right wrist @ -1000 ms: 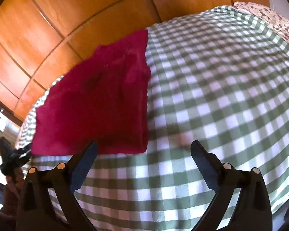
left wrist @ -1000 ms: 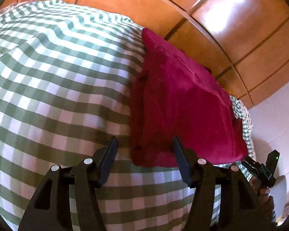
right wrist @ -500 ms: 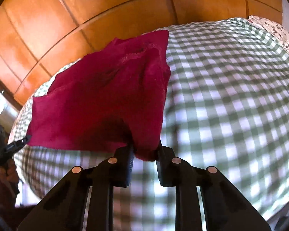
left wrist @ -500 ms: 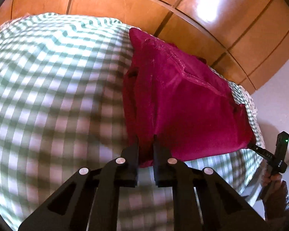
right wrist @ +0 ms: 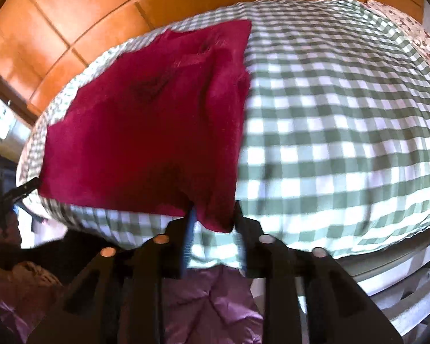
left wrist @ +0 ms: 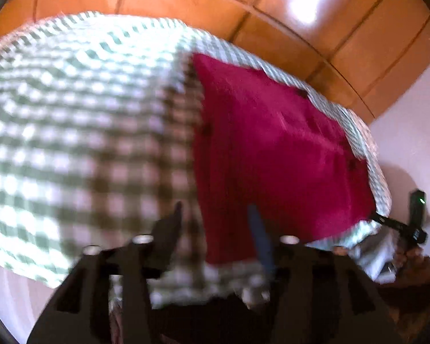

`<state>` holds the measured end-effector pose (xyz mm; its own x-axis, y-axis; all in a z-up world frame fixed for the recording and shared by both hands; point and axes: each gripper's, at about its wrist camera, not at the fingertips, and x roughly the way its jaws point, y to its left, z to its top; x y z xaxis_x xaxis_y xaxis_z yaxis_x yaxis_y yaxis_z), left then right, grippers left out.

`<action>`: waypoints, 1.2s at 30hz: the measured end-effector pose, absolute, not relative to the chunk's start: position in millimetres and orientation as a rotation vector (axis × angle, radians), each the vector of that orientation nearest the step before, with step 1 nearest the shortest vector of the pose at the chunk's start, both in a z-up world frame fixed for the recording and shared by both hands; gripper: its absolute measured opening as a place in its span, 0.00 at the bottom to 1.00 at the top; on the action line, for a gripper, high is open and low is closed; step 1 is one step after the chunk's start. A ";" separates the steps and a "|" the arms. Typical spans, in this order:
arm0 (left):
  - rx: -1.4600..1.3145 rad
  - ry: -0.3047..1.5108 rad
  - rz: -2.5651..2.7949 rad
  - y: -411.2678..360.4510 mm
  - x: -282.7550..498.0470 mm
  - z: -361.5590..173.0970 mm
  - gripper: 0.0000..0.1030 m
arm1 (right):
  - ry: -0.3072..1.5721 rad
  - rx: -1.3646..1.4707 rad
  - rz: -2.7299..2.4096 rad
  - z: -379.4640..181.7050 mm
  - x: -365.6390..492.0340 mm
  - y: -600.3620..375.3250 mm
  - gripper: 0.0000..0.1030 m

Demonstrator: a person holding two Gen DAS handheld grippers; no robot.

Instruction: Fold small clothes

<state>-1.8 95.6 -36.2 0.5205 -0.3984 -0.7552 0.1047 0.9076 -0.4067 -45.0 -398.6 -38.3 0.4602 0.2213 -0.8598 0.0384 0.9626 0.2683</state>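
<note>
A dark red small garment (left wrist: pixel 272 149) lies on a green-and-white checked cloth (left wrist: pixel 86 109), near its far edge. The left wrist view is blurred. My left gripper (left wrist: pixel 215 212) stands over the garment's near left corner with its fingers apart, and the red cloth lies between them; I cannot see a grip. In the right wrist view the garment (right wrist: pixel 146 123) hangs down toward my right gripper (right wrist: pixel 213 212), whose fingers sit a little apart on either side of its near right corner. The right gripper also shows at the right edge of the left wrist view (left wrist: pixel 398 226).
An orange wooden panelled wall (right wrist: pixel 71 14) stands behind the checked cloth (right wrist: pixel 344 120). A flowered fabric (right wrist: pixel 415 37) lies at the far right. The cloth's front edge drops off close to both grippers. Purple clothing (right wrist: pixel 215 301) shows below the right gripper.
Both grippers shut on the garment's near corners half a second ago and have since pulled back toward the front edge. Their fingers now stand apart, the left wider than the right.
</note>
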 end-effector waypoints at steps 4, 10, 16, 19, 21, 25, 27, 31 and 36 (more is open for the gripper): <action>-0.295 0.942 -0.306 88.5 26.3 -29.8 0.50 | 1.008 0.236 0.071 -24.1 -22.3 -401.0 0.47; -0.247 0.920 -0.333 65.2 69.8 -29.4 0.47 | 0.961 0.202 0.011 -29.8 21.5 -399.8 0.47; -0.189 0.881 -0.350 55.0 65.1 -22.2 0.08 | 0.976 0.097 0.050 -30.6 35.3 -377.0 0.10; -0.191 0.845 -0.361 61.7 53.1 -13.8 0.07 | 0.952 0.048 0.056 -18.1 22.2 -371.4 0.06; -0.210 0.820 -0.377 68.0 45.2 -5.3 0.07 | 0.924 0.042 0.062 -3.9 13.4 -371.9 0.06; -0.235 0.751 -0.393 73.5 44.4 19.5 0.07 | 0.844 0.065 0.076 32.4 11.2 -374.9 0.06; -0.227 0.723 -0.388 73.0 54.2 29.8 0.07 | 0.811 0.074 0.077 43.1 24.6 -375.8 0.06; -0.205 0.676 -0.332 69.8 98.9 49.0 0.07 | 0.784 0.088 0.056 48.9 67.9 -379.8 0.06; -0.195 0.699 -0.260 58.0 164.8 47.9 0.07 | 0.803 0.146 -0.005 32.6 137.1 -391.6 0.06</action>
